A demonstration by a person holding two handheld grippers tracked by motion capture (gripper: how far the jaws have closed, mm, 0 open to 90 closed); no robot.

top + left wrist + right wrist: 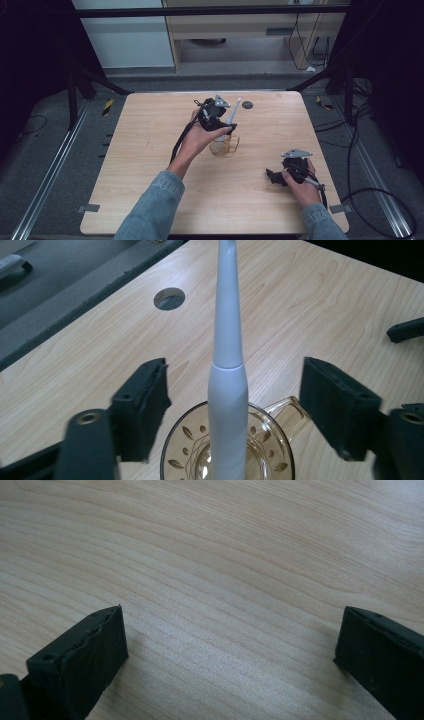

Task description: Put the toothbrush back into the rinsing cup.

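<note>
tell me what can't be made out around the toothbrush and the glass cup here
- Toothbrush head: cut off by the top edge of the left gripper view; too small to read in the high view.
- Toothbrush base: cut off by the bottom edge, so how it rests in the glass cup is unclear.
- Cup in the high view: partly hidden behind the left hand.
- Left gripper: jaws stand clear of the toothbrush.
</note>
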